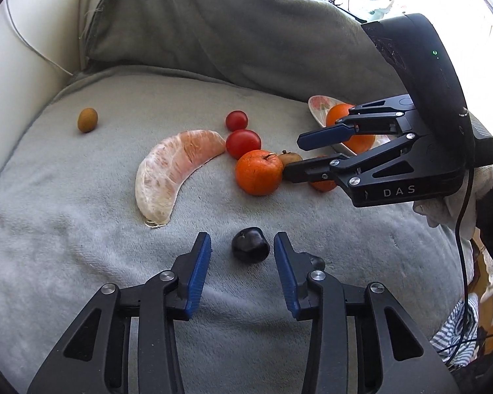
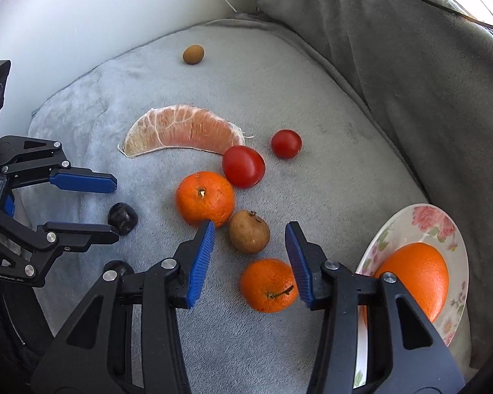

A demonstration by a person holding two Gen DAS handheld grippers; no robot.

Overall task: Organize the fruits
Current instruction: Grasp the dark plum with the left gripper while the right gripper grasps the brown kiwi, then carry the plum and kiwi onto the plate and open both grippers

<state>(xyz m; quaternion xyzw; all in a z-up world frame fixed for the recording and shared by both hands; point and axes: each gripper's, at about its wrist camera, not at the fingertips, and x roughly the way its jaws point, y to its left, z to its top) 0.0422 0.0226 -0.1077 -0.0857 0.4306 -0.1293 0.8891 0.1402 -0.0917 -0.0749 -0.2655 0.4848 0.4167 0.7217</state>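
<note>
Currently both tools angle down over the grey blanket (image 1: 82, 229) on the sofa seat.

Left tool (image 1: 241, 251): tilted forward and down, jaws part-closed around the dark plum (image 1: 249, 244). Plum sits on the blanket between the blue pads (image 1: 200, 272), small gap each side, no contact visible. Not gripped.

Right tool (image 2: 249, 246): pitched steeper, held from the right by a white-gloved hand (image 1: 450, 203). Jaws narrowed but empty, pads clear of fruit. Brown fruit (image 2: 249, 231) lies between the tips; near mandarin (image 2: 268, 285) sits lower, just beside the right pad. Can't tell whether that pad touches it.

Rest of the fruit on the blanket:
- second mandarin (image 2: 204, 198) just beside the left pad tip
- two red tomatoes (image 2: 244, 165), the smaller one apart from the larger
- pomelo segment (image 2: 184, 131) behind them
- small brown round fruit (image 2: 193, 54) well apart, far side

Big orange (image 2: 417, 275) is on the floral plate (image 2: 437, 223) at the right edge.
</note>
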